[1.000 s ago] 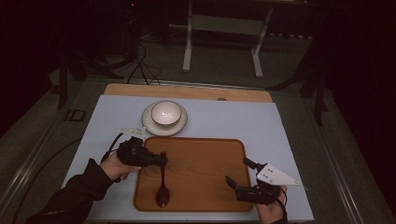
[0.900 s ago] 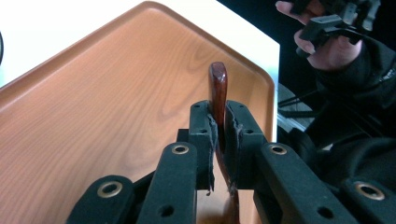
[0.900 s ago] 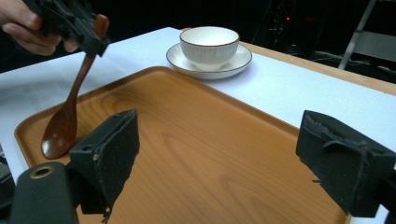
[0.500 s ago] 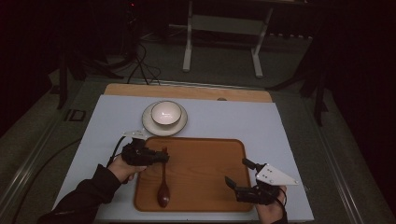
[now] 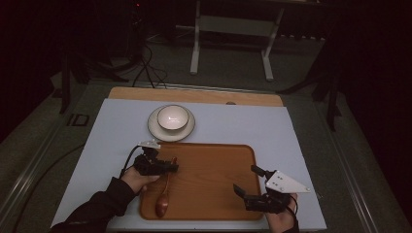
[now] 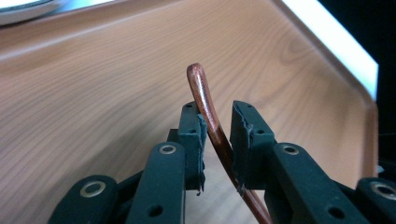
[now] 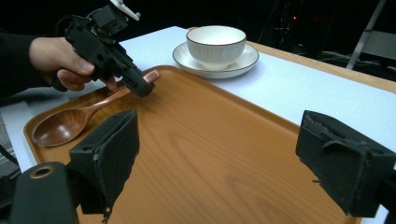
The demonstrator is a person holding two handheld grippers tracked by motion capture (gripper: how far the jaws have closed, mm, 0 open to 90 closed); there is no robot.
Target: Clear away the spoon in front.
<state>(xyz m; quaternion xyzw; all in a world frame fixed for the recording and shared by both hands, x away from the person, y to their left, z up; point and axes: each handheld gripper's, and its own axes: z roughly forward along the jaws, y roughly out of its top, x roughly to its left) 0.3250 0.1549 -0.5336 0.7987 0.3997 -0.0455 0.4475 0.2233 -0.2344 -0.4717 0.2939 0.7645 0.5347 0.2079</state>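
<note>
The left hand-held gripper [image 6: 216, 135] pinches the handle of a dark brown wooden spoon [image 5: 163, 201] lying along the left side of the rectangular wooden tray [image 5: 214, 189]. The right hand-held gripper [image 5: 245, 182] hangs spread wide above the tray's right part.

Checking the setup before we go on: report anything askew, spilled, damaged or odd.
Nothing spilled or broken. The bowl sits upright on its saucer. The wooden spoon lies in the tray, its handle between the left gripper jaws. The right gripper is open over the tray.
</note>
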